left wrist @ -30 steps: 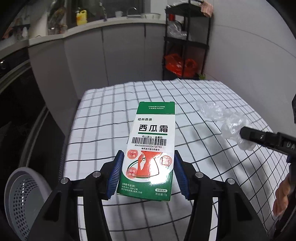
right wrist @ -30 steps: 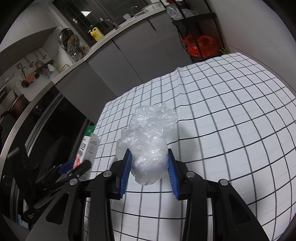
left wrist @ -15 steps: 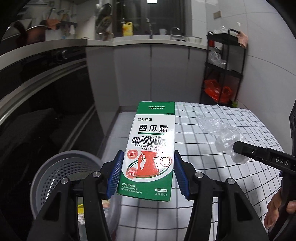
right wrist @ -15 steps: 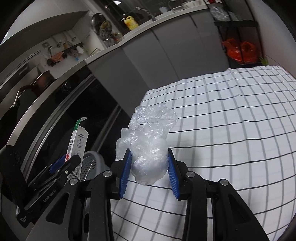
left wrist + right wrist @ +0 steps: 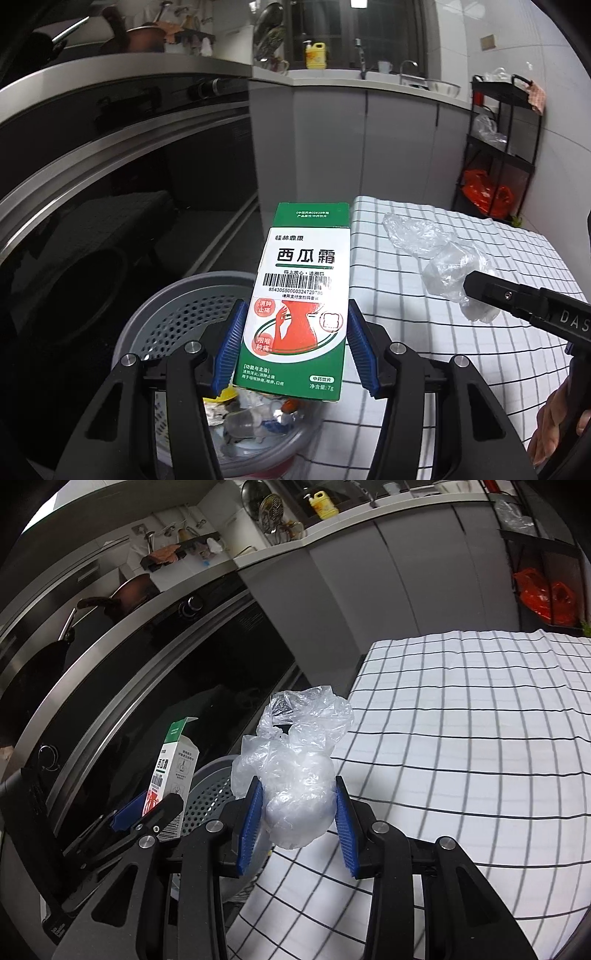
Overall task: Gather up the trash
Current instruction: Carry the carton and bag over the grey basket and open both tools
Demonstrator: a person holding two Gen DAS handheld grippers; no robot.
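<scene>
Your left gripper [image 5: 293, 345] is squeezing the green box [image 5: 301, 299], and it is hanging right over the grey bin [image 5: 166, 317] (already holding some trash). Your right gripper [image 5: 297, 821] is pinching the plastic bag [image 5: 295, 771], but it is sitting more over the checked table [image 5: 461, 738]. If you are letting go now, the light bag may be landing on the table.

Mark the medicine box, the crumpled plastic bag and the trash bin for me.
medicine box [image 5: 301, 295], left wrist view, on its barcode panel.
crumpled plastic bag [image 5: 295, 790], right wrist view, on the balled lower part.
trash bin [image 5: 192, 314], left wrist view, on its perforated inner wall.
</scene>
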